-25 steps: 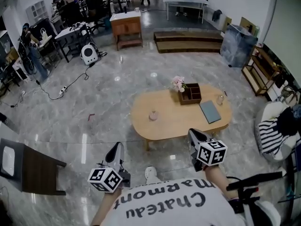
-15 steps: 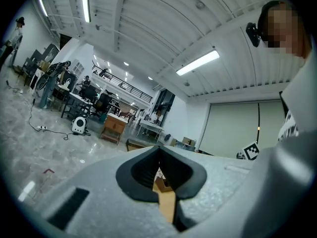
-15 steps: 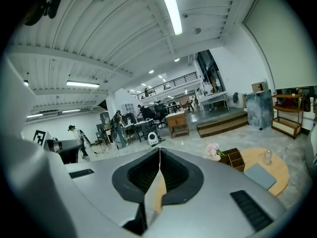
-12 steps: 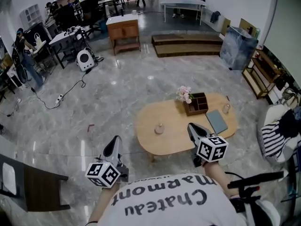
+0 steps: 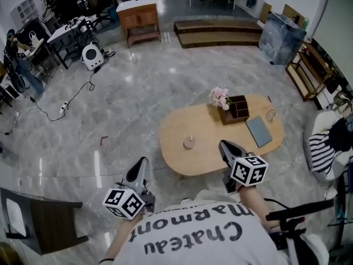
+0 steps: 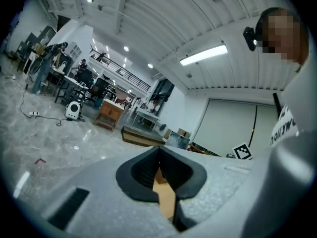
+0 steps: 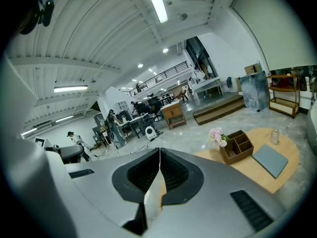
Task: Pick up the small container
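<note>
A small round container [image 5: 189, 143] stands on the left half of the oval wooden table [image 5: 209, 159] in the head view. My right gripper [image 5: 227, 149] hovers over the table's near edge, to the right of the container, jaws shut and empty. My left gripper [image 5: 138, 173] hangs over the floor, short of the table's left end, also shut and empty. In the right gripper view the shut jaws [image 7: 159, 151] point past the table [image 7: 290, 157]; the container is hidden there. The left gripper view shows shut jaws [image 6: 159, 150] with a sliver of table wood behind them.
On the table's right half sit pink flowers [image 5: 219, 97], a brown divided box [image 5: 238, 108], a grey-blue notebook [image 5: 259, 131] and a small glass [image 5: 270, 115]. A dark chair [image 5: 38, 225] stands at the lower left, and a striped cushion [image 5: 322, 150] lies at the right.
The person has stepped towards the table, so it sits lower and nearer in the head view. Both grippers came forward with it; the right one now overlaps the table's near edge.
</note>
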Tool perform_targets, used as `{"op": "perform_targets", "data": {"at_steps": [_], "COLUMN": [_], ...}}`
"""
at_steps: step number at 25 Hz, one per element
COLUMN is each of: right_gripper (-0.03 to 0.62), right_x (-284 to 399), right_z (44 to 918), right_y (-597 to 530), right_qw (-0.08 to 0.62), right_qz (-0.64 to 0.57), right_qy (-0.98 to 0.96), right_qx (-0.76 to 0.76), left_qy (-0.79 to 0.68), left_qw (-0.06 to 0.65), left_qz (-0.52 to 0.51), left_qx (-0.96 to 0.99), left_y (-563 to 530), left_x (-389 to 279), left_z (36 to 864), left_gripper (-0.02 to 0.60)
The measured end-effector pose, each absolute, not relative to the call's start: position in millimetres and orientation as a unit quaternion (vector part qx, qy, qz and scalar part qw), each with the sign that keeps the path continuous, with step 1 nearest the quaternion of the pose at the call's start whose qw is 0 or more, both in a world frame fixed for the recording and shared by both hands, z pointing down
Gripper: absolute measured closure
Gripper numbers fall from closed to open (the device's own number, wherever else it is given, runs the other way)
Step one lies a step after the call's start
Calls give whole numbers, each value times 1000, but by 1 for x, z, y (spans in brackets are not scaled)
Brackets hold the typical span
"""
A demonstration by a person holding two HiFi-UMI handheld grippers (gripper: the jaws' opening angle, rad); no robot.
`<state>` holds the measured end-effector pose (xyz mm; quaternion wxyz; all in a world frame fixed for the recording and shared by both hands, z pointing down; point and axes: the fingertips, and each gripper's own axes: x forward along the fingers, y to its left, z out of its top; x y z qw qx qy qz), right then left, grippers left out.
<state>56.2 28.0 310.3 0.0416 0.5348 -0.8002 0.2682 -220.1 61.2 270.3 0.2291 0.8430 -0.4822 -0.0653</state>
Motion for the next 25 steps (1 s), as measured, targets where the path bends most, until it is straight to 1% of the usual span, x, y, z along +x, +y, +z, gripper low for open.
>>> {"op": "perform_targets", "data": {"at_steps": [3, 6, 9, 11, 16, 20, 25], "right_gripper": [580, 580, 580, 580, 580, 580, 580], "right_x": [54, 45, 36, 33, 28, 23, 17], "right_z": [334, 358, 375, 390, 431, 467, 523], "right_y": [23, 18, 4, -13, -64, -100, -127], "right_qw": [53, 42, 25, 30, 79, 118, 156], "right_qz": [292, 325, 342, 346, 355, 360, 402], "right_qy": [-797, -796, -801, -802, -808, -815, -808], "right_qx": [526, 509, 491, 486, 463, 438, 402], "left_qy": [-473, -462, -451, -449, -466, -475, -478], "left_qw": [263, 294, 299, 302, 313, 283, 304], "left_qz": [-53, -53, -51, -42, -8, 12, 74], "left_qx": [839, 835, 839, 840, 828, 833, 821], "left_y": [56, 48, 40, 28, -8, -37, -58], "left_x": [-210, -200, -186, -178, -170, -169, -159], "left_z": [296, 315, 326, 336, 362, 387, 437], "left_gripper": [568, 568, 568, 568, 568, 568, 568]}}
